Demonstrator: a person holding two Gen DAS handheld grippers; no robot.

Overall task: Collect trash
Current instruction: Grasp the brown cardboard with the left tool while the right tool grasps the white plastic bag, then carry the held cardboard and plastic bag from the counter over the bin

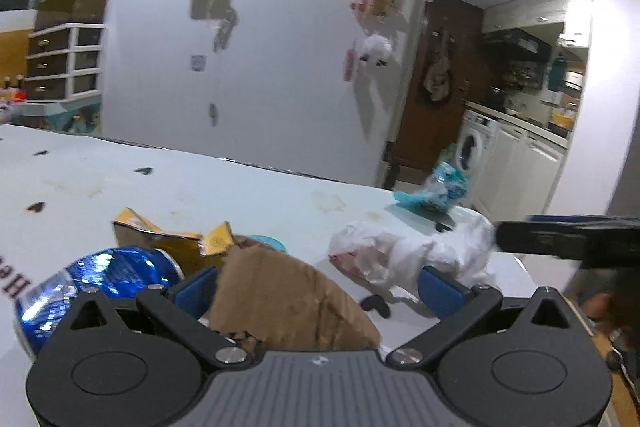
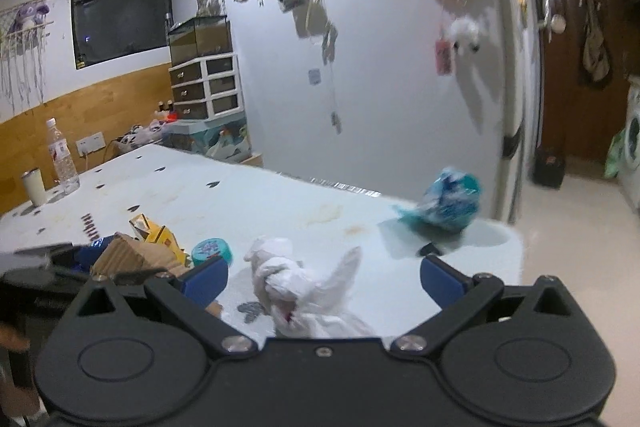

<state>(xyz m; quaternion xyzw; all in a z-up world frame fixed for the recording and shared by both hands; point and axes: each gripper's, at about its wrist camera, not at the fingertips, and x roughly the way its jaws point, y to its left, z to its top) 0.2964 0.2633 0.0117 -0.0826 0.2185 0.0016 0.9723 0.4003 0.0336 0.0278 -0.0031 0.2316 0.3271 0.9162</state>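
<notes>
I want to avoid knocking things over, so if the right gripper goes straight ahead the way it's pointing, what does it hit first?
Probably the white bag: it sits right between the open right gripper fingers, nearest the camera. Beyond it the table looks bare, though depth is hard to judge.

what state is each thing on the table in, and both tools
left tool: open, cardboard piece between its fingers
right tool: open, white bag between its fingers
cardboard piece: torn, lying on table
white bag: crumpled, knotted
blue can: crushed, on its side
yellow carton: torn open, flattened
teal wrapper: crumpled, near table edge
water bottle: upright, capped
teal lid: lying flat
</notes>
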